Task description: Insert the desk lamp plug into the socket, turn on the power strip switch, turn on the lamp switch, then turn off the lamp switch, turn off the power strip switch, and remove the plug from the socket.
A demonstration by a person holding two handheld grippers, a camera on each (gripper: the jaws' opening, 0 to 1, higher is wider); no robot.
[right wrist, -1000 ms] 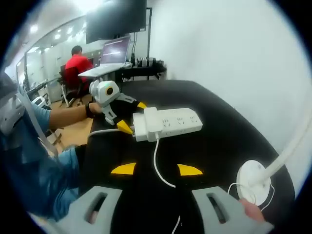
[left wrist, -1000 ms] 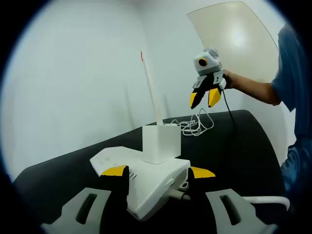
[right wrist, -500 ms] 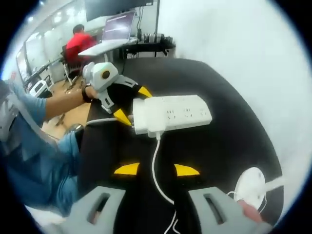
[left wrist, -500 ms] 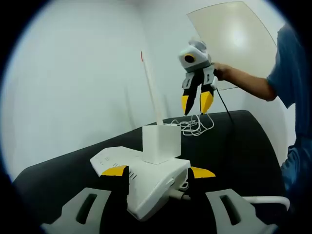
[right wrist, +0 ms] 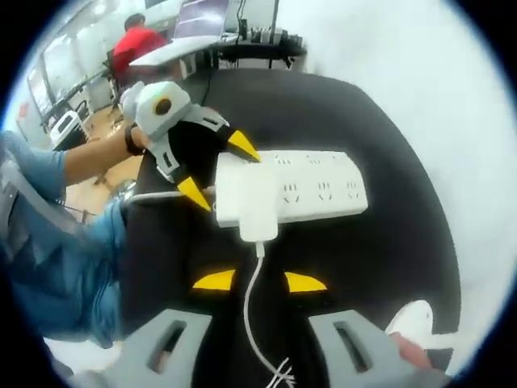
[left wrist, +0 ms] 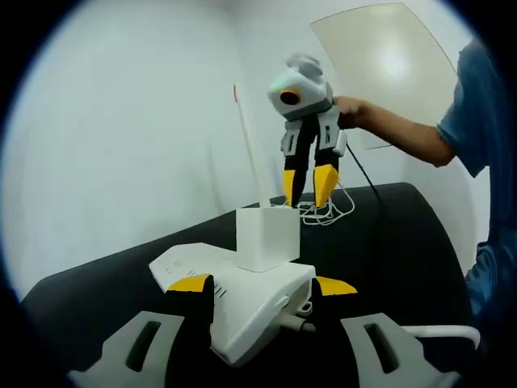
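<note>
A white power strip [left wrist: 242, 311] [right wrist: 319, 190] lies on the black table. The lamp's white plug block [left wrist: 266, 237] [right wrist: 254, 206] sits in its socket at the switch end. My left gripper [left wrist: 263, 284] [right wrist: 216, 170] is shut on that end of the strip, one yellow tip on each side. My right gripper [left wrist: 309, 187] [right wrist: 260, 281] hangs open just above and behind the plug block, tips pointing down. The plug's white cable [right wrist: 252, 299] runs between its jaws. The lamp's thin arm [left wrist: 250, 145] rises behind the plug, and its round base [right wrist: 416, 319] stands at the table's edge.
The black table [left wrist: 388, 242] ends near a white wall. Spare white cable [left wrist: 327, 206] lies coiled behind the plug. A pale board [left wrist: 388, 65] leans on the wall. Beyond the table a seated person in red [right wrist: 137, 44] faces a desk with a laptop [right wrist: 198, 12].
My right gripper has come down and closer to the plug block, its tips now just above it. The left gripper and the strip have stayed still.
</note>
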